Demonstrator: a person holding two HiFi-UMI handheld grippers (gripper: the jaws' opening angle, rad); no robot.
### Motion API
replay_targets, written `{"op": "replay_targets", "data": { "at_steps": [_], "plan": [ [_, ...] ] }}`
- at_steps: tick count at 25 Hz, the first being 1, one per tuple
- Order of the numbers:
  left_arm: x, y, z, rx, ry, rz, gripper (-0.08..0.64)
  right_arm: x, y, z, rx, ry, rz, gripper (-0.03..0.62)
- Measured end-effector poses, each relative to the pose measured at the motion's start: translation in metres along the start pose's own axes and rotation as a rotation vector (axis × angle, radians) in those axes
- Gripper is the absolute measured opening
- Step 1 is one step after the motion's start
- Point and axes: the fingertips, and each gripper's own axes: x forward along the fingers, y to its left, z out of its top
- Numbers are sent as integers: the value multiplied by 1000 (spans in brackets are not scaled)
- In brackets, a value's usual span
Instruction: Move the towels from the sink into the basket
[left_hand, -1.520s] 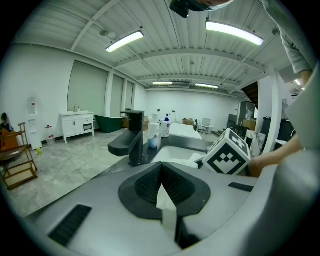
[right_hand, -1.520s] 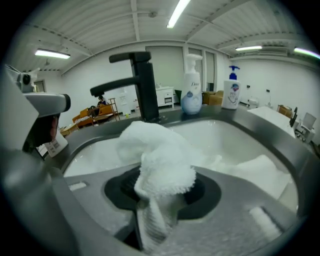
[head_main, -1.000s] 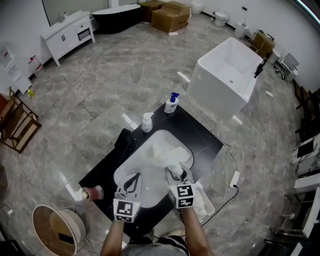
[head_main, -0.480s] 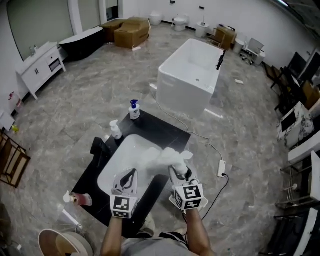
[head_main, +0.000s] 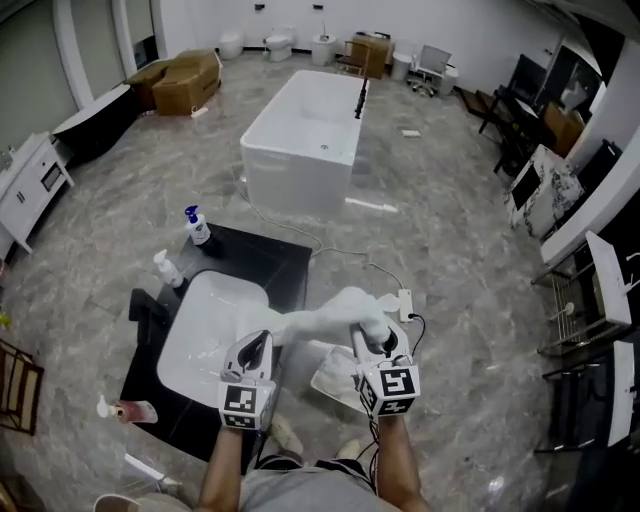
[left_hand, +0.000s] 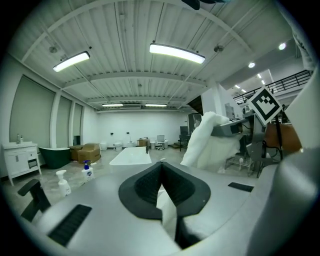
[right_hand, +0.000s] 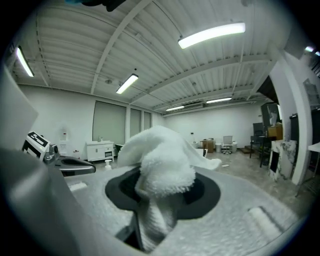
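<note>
1. Towel (head_main: 320, 318): one white towel is held up clear of the sink (head_main: 195, 345) and stretched in the air between the two grippers. Its thin end runs to the left gripper (head_main: 260, 342). Its bulk is bunched at the right gripper (head_main: 365, 338).
2. Left gripper: the jaws are all but together and pinch a narrow strip of the towel. In the left gripper view the strip shows white in the slit between them.
3. Right gripper: the jaws are clamped part-way closed on a thick wad of the towel. In the right gripper view the wad bulges up over and ahead of them.
4. Position: in the head view the towel's left end lies over the sink's right rim. The bunched end lies past the counter (head_main: 275, 262) edge, above the basket (head_main: 332, 378).
5. Surface: the sink is a white basin set in a black counter, which stands on a grey marbled floor (head_main: 440, 230). A black faucet (head_main: 150, 305) sits at the basin's left. A blue-topped pump bottle (head_main: 197, 226) and a white spray bottle (head_main: 167, 270) stand on the counter behind it.
6. Room: a white freestanding bathtub (head_main: 300, 140) stands beyond the counter. Cardboard boxes (head_main: 185, 78) sit near the far wall, and a power strip (head_main: 405, 300) lies on the floor near the basket.
7. Containers: the white basket sits just beside the counter's right edge, below and between the grippers. Its contents cannot be made out.
</note>
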Motion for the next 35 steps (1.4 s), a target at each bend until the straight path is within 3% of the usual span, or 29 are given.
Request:
{"op": "replay_targets", "data": {
  "at_steps": [7, 18, 22, 35],
  "plan": [
    [13, -75, 12, 29, -14, -104, 15, -75, -75, 15, -17, -43, -146, 160],
    [21, -158, 42, 45, -62, -156, 15, -158, -140, 42, -45, -107, -250, 160],
    [25, -185, 43, 48, -58, -183, 15, -174, -155, 31, -76, -77, -275, 160],
    [57, -256, 29, 61, -32, -297, 15, -243, -227, -19, -24, -29, -440, 160]
  ]
}}
